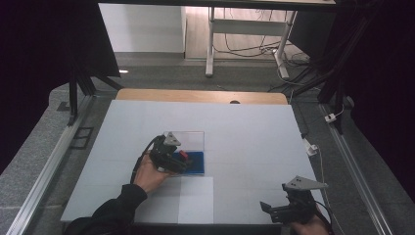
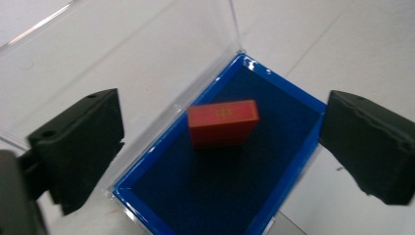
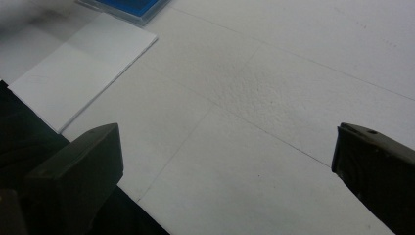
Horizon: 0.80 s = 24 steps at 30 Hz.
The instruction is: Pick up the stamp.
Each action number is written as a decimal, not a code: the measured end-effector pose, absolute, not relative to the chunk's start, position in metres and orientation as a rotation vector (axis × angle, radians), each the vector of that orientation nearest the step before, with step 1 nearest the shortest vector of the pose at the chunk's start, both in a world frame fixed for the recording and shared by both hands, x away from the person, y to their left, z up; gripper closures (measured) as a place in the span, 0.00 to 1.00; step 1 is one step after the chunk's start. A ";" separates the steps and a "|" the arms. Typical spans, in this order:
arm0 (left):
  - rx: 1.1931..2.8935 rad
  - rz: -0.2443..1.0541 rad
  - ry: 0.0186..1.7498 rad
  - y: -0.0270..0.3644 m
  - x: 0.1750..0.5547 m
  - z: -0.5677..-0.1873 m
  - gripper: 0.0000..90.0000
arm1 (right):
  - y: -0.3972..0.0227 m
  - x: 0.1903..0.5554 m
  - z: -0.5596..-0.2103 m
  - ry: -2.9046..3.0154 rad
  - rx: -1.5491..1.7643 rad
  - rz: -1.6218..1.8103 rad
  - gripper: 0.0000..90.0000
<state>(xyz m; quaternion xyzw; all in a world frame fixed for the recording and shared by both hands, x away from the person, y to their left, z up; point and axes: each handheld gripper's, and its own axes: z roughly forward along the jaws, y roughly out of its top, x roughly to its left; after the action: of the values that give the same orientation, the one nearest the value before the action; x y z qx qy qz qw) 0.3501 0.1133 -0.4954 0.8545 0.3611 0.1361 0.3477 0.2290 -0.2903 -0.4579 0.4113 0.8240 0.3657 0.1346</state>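
A shallow blue-lined tray (image 2: 293,161) with a clear lid (image 2: 122,54) standing open behind it sits mid-table, the tray (image 1: 197,161) seen small in the high view. Inside the tray lies a small red block (image 2: 223,122) with a gold mark on its face. My left gripper (image 2: 220,147) hovers over the tray, jaws wide apart on either side of the block, touching nothing. In the high view the left gripper (image 1: 182,157) is at the tray's left side. My right gripper (image 3: 225,171) stands open over bare table near the front right; in the high view it (image 1: 274,209) is held low.
A white sheet (image 1: 195,199) lies flat at the table's front, just below the tray; the right gripper view shows the sheet (image 3: 78,73) and a corner of the tray (image 3: 132,9). The wooden table edge (image 1: 200,95) runs along the back. Metal rails flank both sides.
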 end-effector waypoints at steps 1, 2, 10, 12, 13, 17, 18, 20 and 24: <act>2.213 0.347 0.941 0.113 0.351 -0.496 0.10 | -0.290 0.229 -0.458 2.388 1.192 1.059 0.00; 2.218 0.347 0.945 0.113 0.351 -0.496 0.19 | -0.290 0.229 -0.458 2.388 1.192 1.056 0.00; 2.266 0.350 0.929 0.110 0.350 -0.497 0.45 | -0.290 0.229 -0.458 2.390 1.188 1.058 0.00; 2.269 0.346 0.940 0.109 0.350 -0.497 0.49 | -0.290 0.229 -0.458 2.390 1.186 1.057 0.00; 2.268 0.343 0.942 0.109 0.350 -0.497 0.59 | -0.290 0.229 -0.458 2.391 1.185 1.055 0.00; 2.276 0.347 0.962 0.108 0.350 -0.496 0.64 | -0.290 0.229 -0.458 2.391 1.184 1.053 0.00; 2.275 0.351 0.965 0.107 0.350 -0.496 0.64 | -0.290 0.229 -0.458 2.391 1.184 1.053 0.00; 2.280 0.355 0.960 0.106 0.350 -0.495 0.64 | -0.290 0.229 -0.458 2.391 1.183 1.056 0.00; 2.273 0.330 0.952 0.108 0.350 -0.493 0.64 | -0.290 0.229 -0.458 2.391 1.181 1.058 0.00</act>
<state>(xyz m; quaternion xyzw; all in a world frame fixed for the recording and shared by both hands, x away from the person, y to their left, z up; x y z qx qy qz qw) 0.3501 0.1085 -0.4928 0.8656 0.3625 0.1258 0.3218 0.2287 -0.2899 -0.4581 0.4078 0.8257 0.3653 0.1358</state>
